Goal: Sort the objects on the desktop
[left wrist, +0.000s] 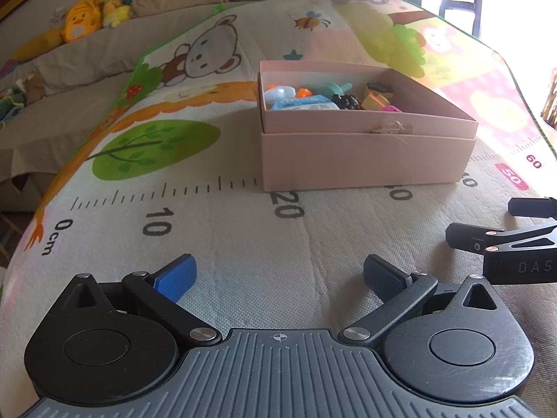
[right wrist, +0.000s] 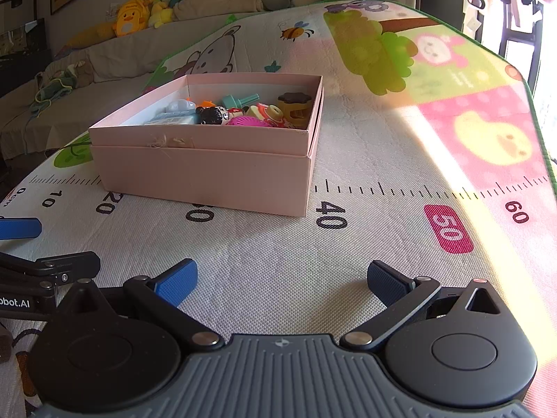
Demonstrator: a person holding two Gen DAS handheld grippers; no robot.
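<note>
A pink cardboard box (left wrist: 365, 156) stands on the play mat, also in the right wrist view (right wrist: 209, 177). It holds several small toys: a black figure (left wrist: 346, 101), a teal piece (left wrist: 327, 87), a blue-white packet (left wrist: 306, 105), a pink ball (right wrist: 247, 121) and a brown flower-topped piece (right wrist: 295, 104). My left gripper (left wrist: 278, 278) is open and empty, low over the mat in front of the box. My right gripper (right wrist: 282, 282) is open and empty, also in front of the box. The right gripper shows at the right edge of the left wrist view (left wrist: 504, 226).
The printed play mat (right wrist: 348, 160) has a ruler strip along its front. A sofa with plush toys (left wrist: 83, 21) stands behind on the left. The mat's right edge (right wrist: 536, 104) drops off near a bright window. The left gripper's fingers (right wrist: 21, 228) show at the right wrist view's left edge.
</note>
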